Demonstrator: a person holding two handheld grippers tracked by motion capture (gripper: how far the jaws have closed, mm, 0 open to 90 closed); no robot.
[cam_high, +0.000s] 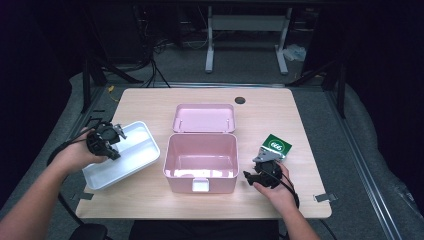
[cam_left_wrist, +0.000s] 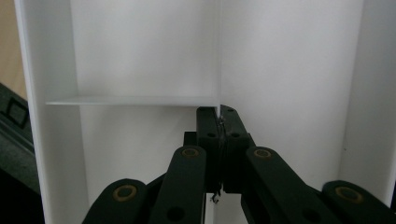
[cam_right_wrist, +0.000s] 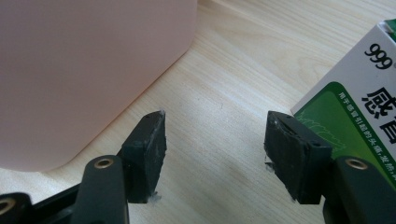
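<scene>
My left gripper (cam_high: 118, 133) (cam_left_wrist: 219, 114) reaches into a white divided tray (cam_high: 142, 127) at the table's left edge. Its jaws are shut on the tray's thin upright divider (cam_left_wrist: 218, 56), which runs down between the pads. An open pink box (cam_high: 167, 155) stands mid-table, its lid (cam_high: 204, 118) lying flat behind it. My right gripper (cam_high: 266, 156) (cam_right_wrist: 215, 135) is open low over bare wood, between the pink box's wall (cam_right_wrist: 84, 70) and a green and white carton (cam_high: 276, 145) (cam_right_wrist: 355, 93). The carton lies just beyond the right-hand jaw.
The wooden table (cam_high: 300, 115) has a dark round hole (cam_high: 240, 100) near its far edge. The tray sits askew, with one corner past the table's left edge. Dark floor, cables and a metal stand lie beyond.
</scene>
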